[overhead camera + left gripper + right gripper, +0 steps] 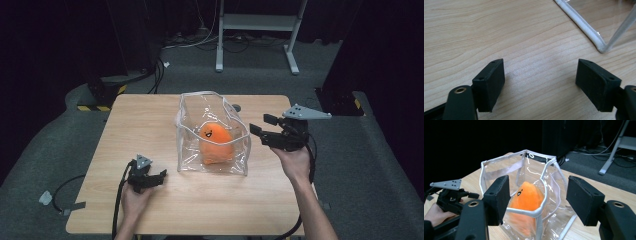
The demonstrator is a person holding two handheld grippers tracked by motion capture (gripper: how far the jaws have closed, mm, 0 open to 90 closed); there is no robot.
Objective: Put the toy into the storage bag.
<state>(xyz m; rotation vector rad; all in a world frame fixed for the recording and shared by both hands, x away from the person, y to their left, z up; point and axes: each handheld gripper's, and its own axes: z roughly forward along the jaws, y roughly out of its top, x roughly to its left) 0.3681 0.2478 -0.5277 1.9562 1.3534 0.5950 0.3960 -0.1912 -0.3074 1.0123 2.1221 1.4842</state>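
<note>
High view puts the clear bag (212, 132), holding the orange plush (216, 144), mid-desk (125, 130): your right gripper (261, 128), jaws wide and empty, hovers just beside its right rim, nearer than your left gripper (159, 176), wide too, resting low to its left.

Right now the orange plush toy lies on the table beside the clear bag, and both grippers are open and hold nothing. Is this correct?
Not quite. The orange plush toy is inside the clear bag, not beside it; the high view and the right gripper view both show it behind the clear walls. The rest holds: the left gripper and right gripper are open and hold nothing.
</note>
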